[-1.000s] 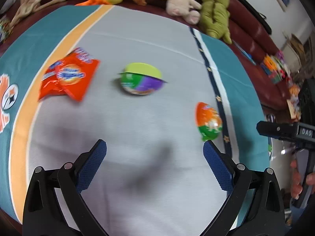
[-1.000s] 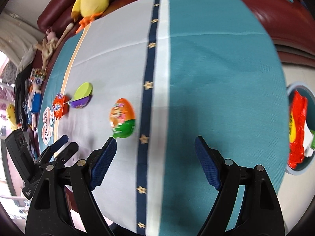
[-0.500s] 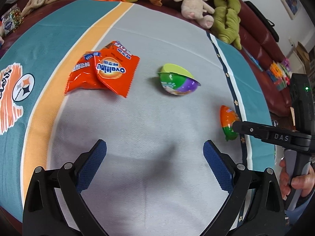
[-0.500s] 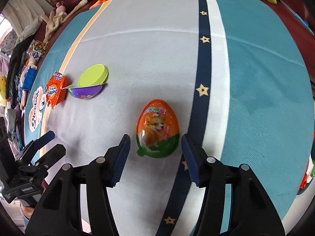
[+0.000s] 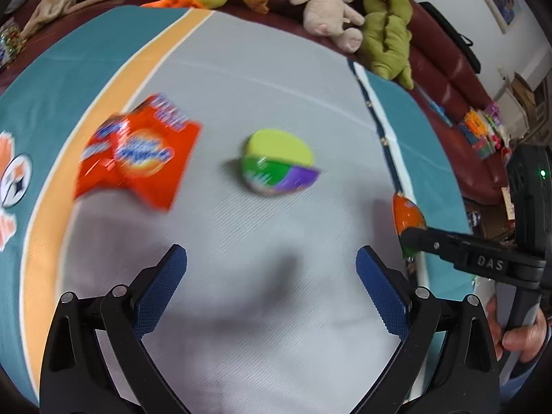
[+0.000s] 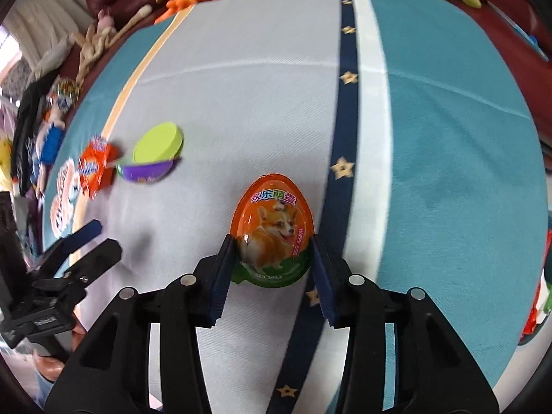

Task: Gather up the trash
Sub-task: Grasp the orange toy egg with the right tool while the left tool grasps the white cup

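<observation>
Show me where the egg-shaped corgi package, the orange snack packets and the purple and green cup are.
egg-shaped corgi package [image 6: 272, 227], right wrist view, on the corgi picture.
orange snack packets [image 5: 145, 153], left wrist view, on the front packet's logo.
purple and green cup [image 5: 276, 172], left wrist view, on its side wall.

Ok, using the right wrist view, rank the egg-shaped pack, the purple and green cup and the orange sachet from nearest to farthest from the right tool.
1. Egg-shaped pack: between the closing jaws of the right tool, beside the navy star stripe.
2. Purple and green cup: farther back, to the left, on the grey cloth.
3. Orange sachet: just past the cup, at the left.
</observation>
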The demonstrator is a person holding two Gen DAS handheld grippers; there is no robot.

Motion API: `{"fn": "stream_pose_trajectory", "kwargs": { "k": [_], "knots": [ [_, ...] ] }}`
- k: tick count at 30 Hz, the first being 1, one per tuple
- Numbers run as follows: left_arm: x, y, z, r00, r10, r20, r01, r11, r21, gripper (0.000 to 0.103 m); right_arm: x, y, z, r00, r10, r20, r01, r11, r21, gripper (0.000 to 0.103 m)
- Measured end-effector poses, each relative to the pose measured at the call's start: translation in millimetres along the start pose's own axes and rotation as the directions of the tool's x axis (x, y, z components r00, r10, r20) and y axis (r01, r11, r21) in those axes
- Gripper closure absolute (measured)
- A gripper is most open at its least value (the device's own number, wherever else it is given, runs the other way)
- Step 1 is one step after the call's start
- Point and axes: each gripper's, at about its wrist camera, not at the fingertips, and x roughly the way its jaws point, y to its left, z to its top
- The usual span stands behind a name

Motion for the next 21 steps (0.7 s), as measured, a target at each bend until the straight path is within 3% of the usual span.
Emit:
{"fn": "stream_pose_trajectory", "kwargs": {
  "k": [8,11,14,17,19,20,21],
  "knots": [
    [15,-10,32,0.998,-0.048,0.037,0.051,0.994,-0.093,0.006,-16,-26,1,0.999,0.034,0.024,-0.035,0.997,0.063,0.061],
    [21,-10,40,0.998,-0.039,0.044,0.044,0.992,-0.117,0.020,-14,-31,1,0.999,0.048,0.019,-0.049,0.996,0.073,0.061],
    [28,-7,42,0.999,-0.017,0.029,0.021,0.992,-0.124,0.047,-12,-34,-2,0.998,0.061,0.017,-0.062,0.995,0.083,0.061],
    [29,-8,38,1.000,-0.011,0.026,0.013,0.995,-0.099,0.048,-10,-39,-3,0.997,0.079,0.016,-0.080,0.992,0.097,0.061],
    [31,-14,34,1.000,0.000,0.013,0.000,0.998,-0.055,0.064,-11,-42,-5,0.996,0.087,0.016,-0.088,0.991,0.100,0.061],
    [34,-16,31,1.000,-0.007,-0.013,0.006,0.999,-0.041,0.079,-11,-43,-6,0.996,0.091,0.015,-0.092,0.991,0.101,0.061],
    [37,-17,30,1.000,-0.012,-0.028,0.011,0.999,-0.037,0.081,-10,-44,-7,0.995,0.094,0.015,-0.095,0.990,0.104,0.061]
  ]
}}
